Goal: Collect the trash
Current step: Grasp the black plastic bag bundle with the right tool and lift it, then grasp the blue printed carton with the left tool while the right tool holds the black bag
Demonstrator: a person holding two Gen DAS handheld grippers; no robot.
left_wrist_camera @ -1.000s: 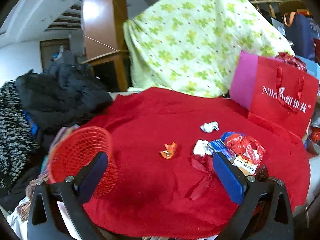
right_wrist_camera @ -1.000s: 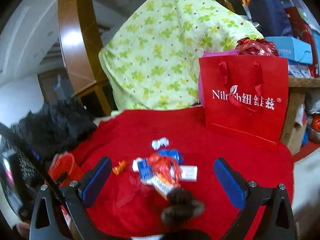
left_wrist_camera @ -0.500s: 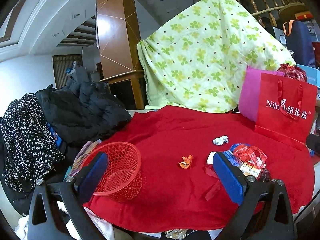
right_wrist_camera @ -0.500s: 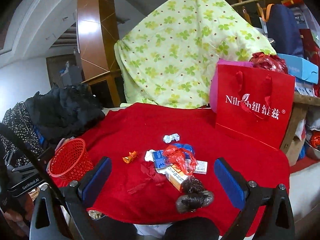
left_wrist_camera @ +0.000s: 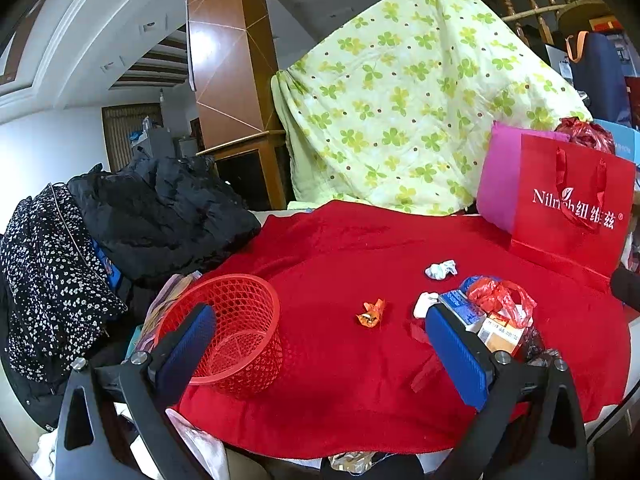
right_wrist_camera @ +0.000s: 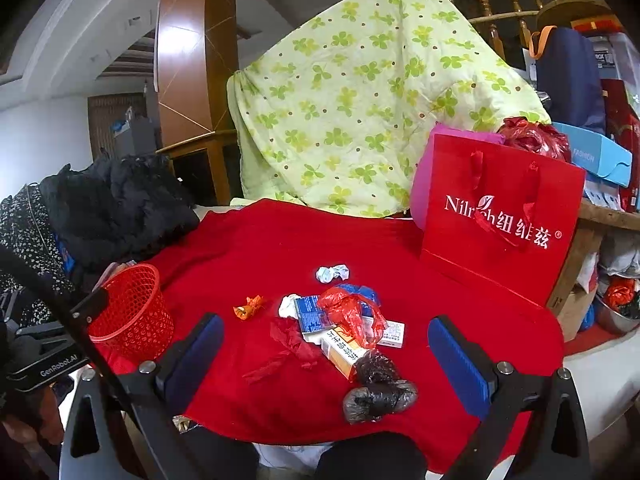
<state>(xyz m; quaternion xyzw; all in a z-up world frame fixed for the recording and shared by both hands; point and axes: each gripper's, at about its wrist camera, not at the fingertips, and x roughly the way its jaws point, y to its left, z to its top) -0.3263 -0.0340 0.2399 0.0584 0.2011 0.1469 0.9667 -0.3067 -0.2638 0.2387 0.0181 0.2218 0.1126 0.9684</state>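
Trash lies scattered on a red cloth (left_wrist_camera: 340, 252) (right_wrist_camera: 264, 240): an orange wrapper (left_wrist_camera: 371, 313) (right_wrist_camera: 248, 307), a crumpled white-blue paper (left_wrist_camera: 440, 270) (right_wrist_camera: 332, 273), a white tissue (left_wrist_camera: 424, 305) (right_wrist_camera: 289, 305), small cartons (right_wrist_camera: 344, 350), a red plastic bag (left_wrist_camera: 500, 298) (right_wrist_camera: 349, 312) and crumpled black plastic (right_wrist_camera: 378, 390). A red mesh basket (left_wrist_camera: 236, 332) (right_wrist_camera: 130, 310) stands at the cloth's left edge. My left gripper (left_wrist_camera: 320, 354) is open, held back near the front edge, its left pad before the basket. My right gripper (right_wrist_camera: 326, 364) is open, framing the pile from a distance.
A red paper bag (left_wrist_camera: 568, 216) (right_wrist_camera: 500, 220) stands at the back right. A green-patterned quilt (left_wrist_camera: 412, 92) (right_wrist_camera: 360, 96) drapes behind the table. Dark jackets (left_wrist_camera: 152, 216) (right_wrist_camera: 112, 208) pile up at the left. Boxes and a wooden shelf (right_wrist_camera: 600, 216) crowd the right side.
Both grippers have pulled back and risen from the table, so the trash and the basket look smaller and further off. Both stay open and empty.
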